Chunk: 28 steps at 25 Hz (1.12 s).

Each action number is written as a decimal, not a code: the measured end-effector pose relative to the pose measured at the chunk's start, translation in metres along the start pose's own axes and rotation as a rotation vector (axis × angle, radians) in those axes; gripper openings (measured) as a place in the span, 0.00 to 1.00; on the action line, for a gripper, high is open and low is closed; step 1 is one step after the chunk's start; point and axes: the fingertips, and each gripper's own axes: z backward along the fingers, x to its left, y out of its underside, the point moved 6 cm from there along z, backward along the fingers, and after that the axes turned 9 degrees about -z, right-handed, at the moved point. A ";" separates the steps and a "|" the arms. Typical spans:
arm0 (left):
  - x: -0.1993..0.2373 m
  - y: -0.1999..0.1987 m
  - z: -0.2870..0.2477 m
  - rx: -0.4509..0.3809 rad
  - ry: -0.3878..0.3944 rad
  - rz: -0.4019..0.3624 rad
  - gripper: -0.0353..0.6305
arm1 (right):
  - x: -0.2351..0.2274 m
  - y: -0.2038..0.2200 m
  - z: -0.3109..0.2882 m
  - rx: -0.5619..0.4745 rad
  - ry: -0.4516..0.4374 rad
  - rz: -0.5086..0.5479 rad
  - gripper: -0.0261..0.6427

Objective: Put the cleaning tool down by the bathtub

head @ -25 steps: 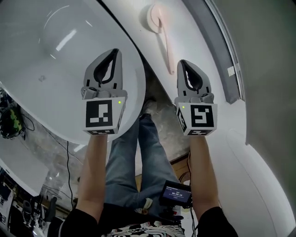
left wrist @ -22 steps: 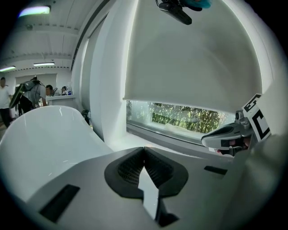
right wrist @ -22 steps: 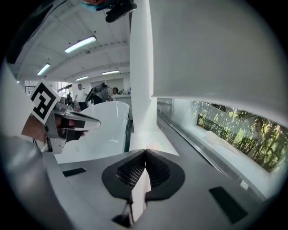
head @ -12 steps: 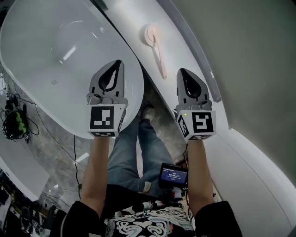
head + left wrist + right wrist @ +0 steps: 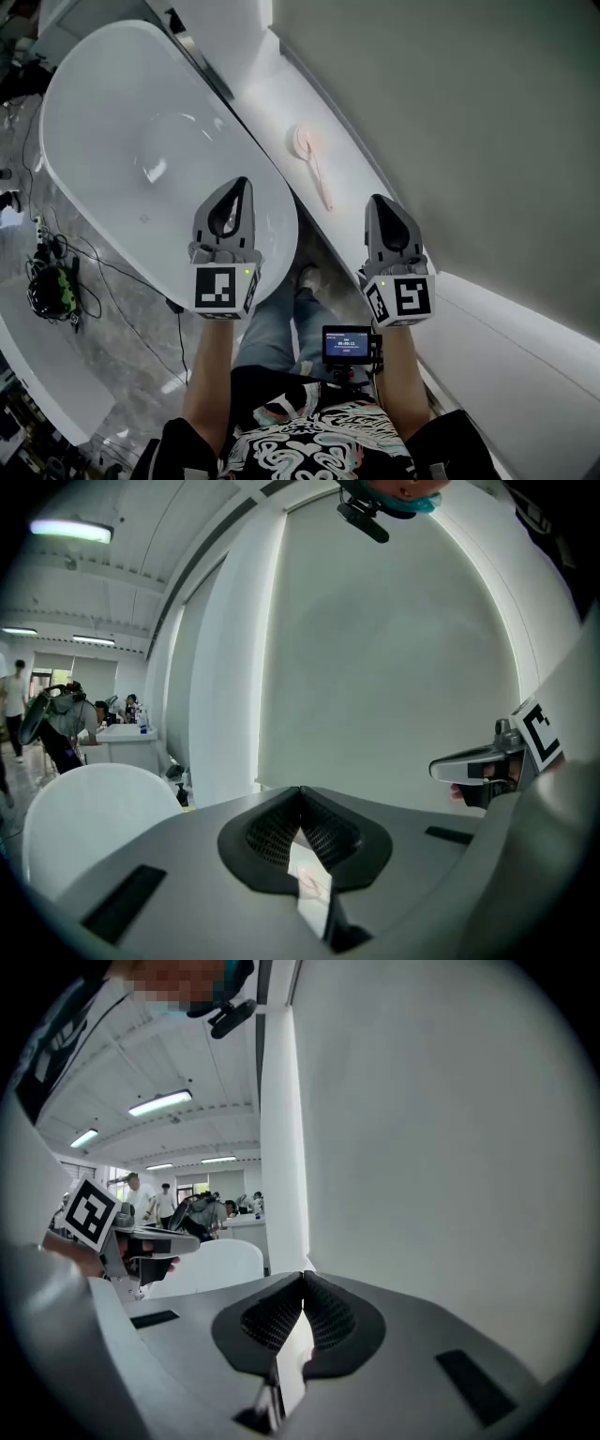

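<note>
A pale pink cleaning brush (image 5: 310, 162) with a round head and a long handle lies on the white ledge (image 5: 272, 94) between the white bathtub (image 5: 122, 159) and the grey wall. It lies apart from both grippers, farther out than either. My left gripper (image 5: 243, 182) hangs over the tub's near rim, jaws shut and empty. My right gripper (image 5: 377, 200) is held near the ledge, shut with nothing in it. In the left gripper view the jaws (image 5: 300, 791) meet at the tip, and in the right gripper view the jaws (image 5: 303, 1277) also meet.
Cables (image 5: 52, 272) lie on the marble floor left of the tub. A tap (image 5: 178, 23) stands at the tub's far end. A small screen (image 5: 346, 343) hangs at the person's waist. People stand at a counter (image 5: 122, 735) far behind.
The head view has pulled back and up, so both grippers sit lower in it and more of the tub shows. Both gripper views tilted upward, losing the window. The brush stays on the ledge.
</note>
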 end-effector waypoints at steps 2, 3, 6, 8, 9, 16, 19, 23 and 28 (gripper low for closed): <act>0.001 -0.023 0.012 -0.016 0.011 0.004 0.08 | 0.008 -0.022 0.015 -0.022 0.004 0.007 0.08; 0.002 -0.034 0.019 -0.023 0.010 0.000 0.08 | 0.014 -0.033 0.023 -0.035 0.002 0.016 0.08; 0.007 -0.062 0.044 -0.047 -0.012 -0.019 0.08 | 0.033 -0.057 0.048 -0.088 -0.013 0.030 0.08; 0.010 -0.078 0.059 -0.064 -0.019 -0.036 0.08 | 0.042 -0.070 0.061 -0.117 -0.015 0.024 0.08; 0.010 -0.085 0.066 -0.074 -0.017 -0.046 0.08 | 0.046 -0.077 0.066 -0.127 -0.014 0.023 0.08; 0.001 -0.134 0.087 -0.142 -0.019 -0.088 0.08 | 0.050 -0.124 0.085 -0.223 -0.065 -0.014 0.08; -0.009 -0.143 0.083 -0.208 -0.027 -0.075 0.08 | 0.041 -0.125 0.090 -0.239 -0.056 -0.018 0.08; -0.012 -0.164 0.087 -0.256 -0.017 -0.096 0.08 | 0.043 -0.133 0.096 -0.253 -0.049 -0.015 0.08; -0.008 -0.171 0.088 -0.293 -0.040 -0.096 0.08 | 0.039 -0.137 0.098 -0.279 -0.050 -0.009 0.08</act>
